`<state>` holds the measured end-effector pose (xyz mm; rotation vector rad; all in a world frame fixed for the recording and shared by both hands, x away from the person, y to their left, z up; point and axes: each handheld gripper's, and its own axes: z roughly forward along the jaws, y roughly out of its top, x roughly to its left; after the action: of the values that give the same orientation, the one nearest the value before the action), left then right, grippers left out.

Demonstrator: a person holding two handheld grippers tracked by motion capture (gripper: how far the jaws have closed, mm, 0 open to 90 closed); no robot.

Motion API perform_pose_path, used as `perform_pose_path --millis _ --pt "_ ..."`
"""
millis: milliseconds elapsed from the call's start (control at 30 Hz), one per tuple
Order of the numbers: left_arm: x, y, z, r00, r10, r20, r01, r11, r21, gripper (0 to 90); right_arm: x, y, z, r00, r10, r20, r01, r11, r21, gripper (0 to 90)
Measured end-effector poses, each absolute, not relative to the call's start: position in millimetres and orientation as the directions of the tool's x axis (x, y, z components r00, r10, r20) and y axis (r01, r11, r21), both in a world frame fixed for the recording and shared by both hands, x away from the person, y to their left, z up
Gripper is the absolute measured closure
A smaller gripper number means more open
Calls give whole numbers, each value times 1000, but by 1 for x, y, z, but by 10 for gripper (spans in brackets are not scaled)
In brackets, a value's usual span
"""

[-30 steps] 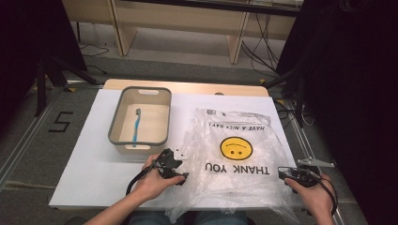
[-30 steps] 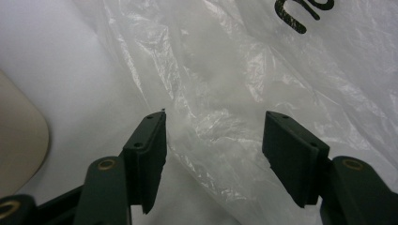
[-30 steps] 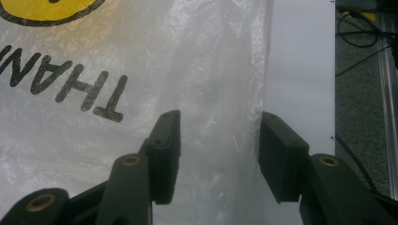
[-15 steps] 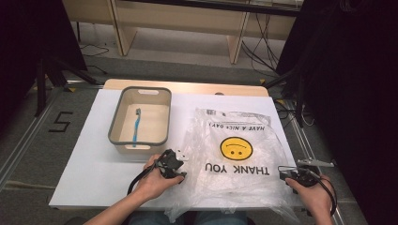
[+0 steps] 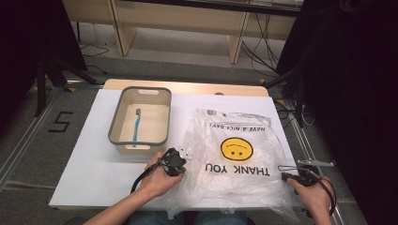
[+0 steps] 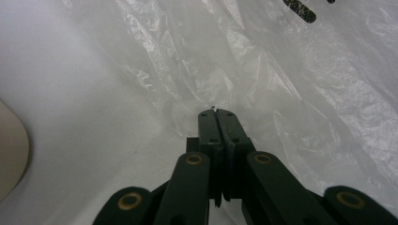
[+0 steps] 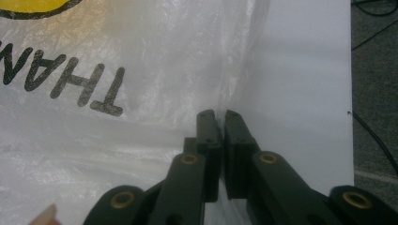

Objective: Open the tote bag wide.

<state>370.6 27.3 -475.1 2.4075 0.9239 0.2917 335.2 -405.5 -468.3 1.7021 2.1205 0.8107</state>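
At the far left of the white surface (image 5: 89,168) sits a rounded grey-rimmed bin (image 5: 139,90) with a blue toothbrush (image 5: 135,126) lying inside; its bristles are too small to make out. My left tool (image 6: 217,111) has its jaws pressed together on the crinkled left edge of the plastic bag (image 5: 234,164). The bag is thin, clear and glossy, flat on the surface, printed with a yellow smiley and black "THANK YOU" letters; its near edge hangs past the surface. My right tool (image 7: 218,114) pinches the bag's right edge, jaws nearly closed on the film.
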Motion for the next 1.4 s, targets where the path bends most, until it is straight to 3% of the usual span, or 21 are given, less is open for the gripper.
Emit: perform_pose_path --millis 800,1400 --pt "411 21 -441 654 752 76 559 -549 622 896 327 -397 -452 -232 964 130 752 93 653 900" --pt "455 12 -423 630 763 145 549 -570 612 895 326 -379 -454 -309 941 139 758 155 633 900"
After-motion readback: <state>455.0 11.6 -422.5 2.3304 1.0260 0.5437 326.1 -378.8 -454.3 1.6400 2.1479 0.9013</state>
